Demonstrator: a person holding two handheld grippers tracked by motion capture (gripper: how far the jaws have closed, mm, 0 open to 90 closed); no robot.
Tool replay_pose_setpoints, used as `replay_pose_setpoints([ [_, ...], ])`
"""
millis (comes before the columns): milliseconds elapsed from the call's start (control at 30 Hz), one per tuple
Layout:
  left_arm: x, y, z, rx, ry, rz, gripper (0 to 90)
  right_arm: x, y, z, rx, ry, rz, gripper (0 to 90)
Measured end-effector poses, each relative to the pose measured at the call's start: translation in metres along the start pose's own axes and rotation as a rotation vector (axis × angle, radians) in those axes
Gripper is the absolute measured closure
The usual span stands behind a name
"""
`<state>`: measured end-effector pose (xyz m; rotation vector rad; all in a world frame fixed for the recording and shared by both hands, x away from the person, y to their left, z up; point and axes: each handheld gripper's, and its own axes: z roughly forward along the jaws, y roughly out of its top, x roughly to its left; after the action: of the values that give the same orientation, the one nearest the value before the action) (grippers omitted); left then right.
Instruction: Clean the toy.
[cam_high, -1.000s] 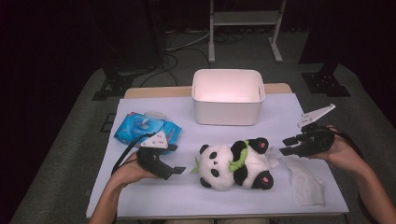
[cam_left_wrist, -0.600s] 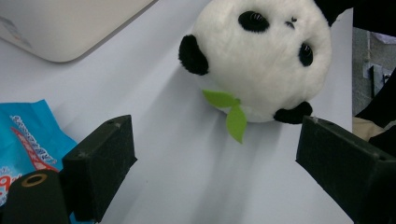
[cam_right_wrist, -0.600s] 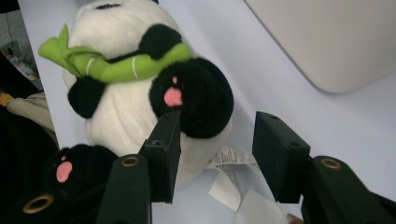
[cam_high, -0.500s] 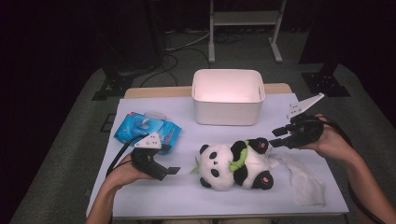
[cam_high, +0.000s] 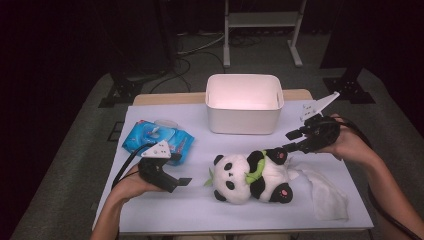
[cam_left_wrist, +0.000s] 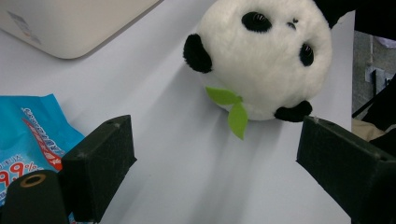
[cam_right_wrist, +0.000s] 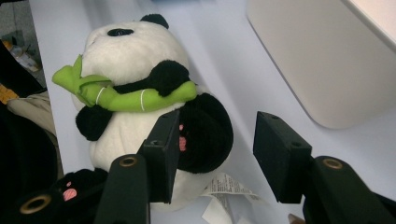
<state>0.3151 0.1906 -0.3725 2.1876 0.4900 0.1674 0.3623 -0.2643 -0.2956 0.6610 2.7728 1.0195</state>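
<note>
The counter has a pale cover. On it lie a toy panda, a white bin, a blue wipes pack and a white cloth.

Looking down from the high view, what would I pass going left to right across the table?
Blue wipes pack → left gripper → plush panda → right gripper → white cloth. The white bin sits farther back, above the panda, so I leave it out of the order.

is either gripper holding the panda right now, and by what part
Nothing is held. The right gripper stands open by the panda's foot; the left gripper is open, short of its head.
</note>
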Motion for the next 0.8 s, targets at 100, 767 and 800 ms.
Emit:
replay_pose_setpoints([
  [100, 0.0, -0.005, 0.001, -0.017, 0.003, -0.018, 9.9, -0.005, 0.009, 0.006, 0.012, 0.02, -0.017, 49.8],
  [767, -0.005, -0.016, -0.001, 0.005, 0.058, -0.039, 9.9, -0.025, 0.072, 0.038, 0.063, 0.071, -0.128, 49.1],
  [800, -0.005, -0.016, -0.001, 0.008, 0.061, -0.04, 9.9, -0.025, 0.072, 0.038, 0.063, 0.071, -0.128, 49.1],
])
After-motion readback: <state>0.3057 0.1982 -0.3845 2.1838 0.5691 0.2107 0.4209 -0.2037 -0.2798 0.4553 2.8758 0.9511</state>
